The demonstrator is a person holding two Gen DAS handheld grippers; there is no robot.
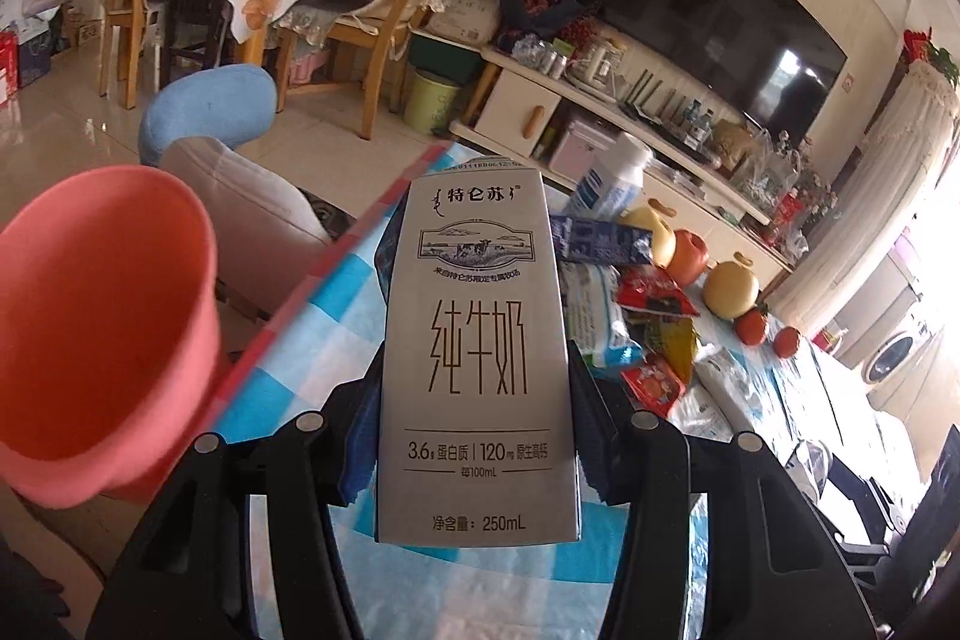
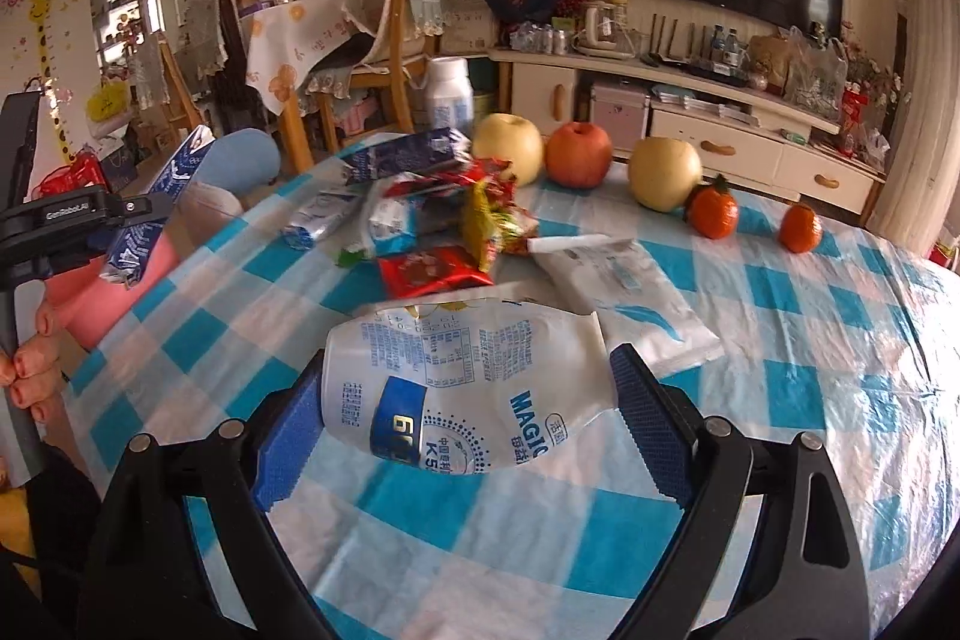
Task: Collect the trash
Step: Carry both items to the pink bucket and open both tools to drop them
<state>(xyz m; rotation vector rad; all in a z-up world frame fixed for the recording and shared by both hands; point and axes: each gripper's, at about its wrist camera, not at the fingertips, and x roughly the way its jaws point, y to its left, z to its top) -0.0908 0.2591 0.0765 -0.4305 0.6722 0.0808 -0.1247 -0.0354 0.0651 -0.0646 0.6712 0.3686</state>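
A grey milk carton (image 1: 474, 358) is sitting upright between the fingers of the left gripper (image 1: 474, 400), which are pressing on its two sides and holding it clear of the checked surface (image 1: 288, 376), close to the pink bucket (image 1: 102, 328) beyond the surface's edge. A flattened white yoghurt bottle (image 2: 462, 388) is lying crosswise between the fingers of the right gripper (image 2: 468, 424), gripped at both ends and hanging above the same surface. In the right wrist view the left gripper is appearing at the far left with the carton tilted over the bucket, a person's hand (image 2: 33, 370) wrapping its handle. Farther out, a heap of wrappers (image 2: 456, 232) and crushed cartons is lying mid-surface, a white pouch (image 2: 624, 292) just beside it. Behind them two yellow pears, a red apple (image 2: 579, 154) and two tangerines are standing in a row.
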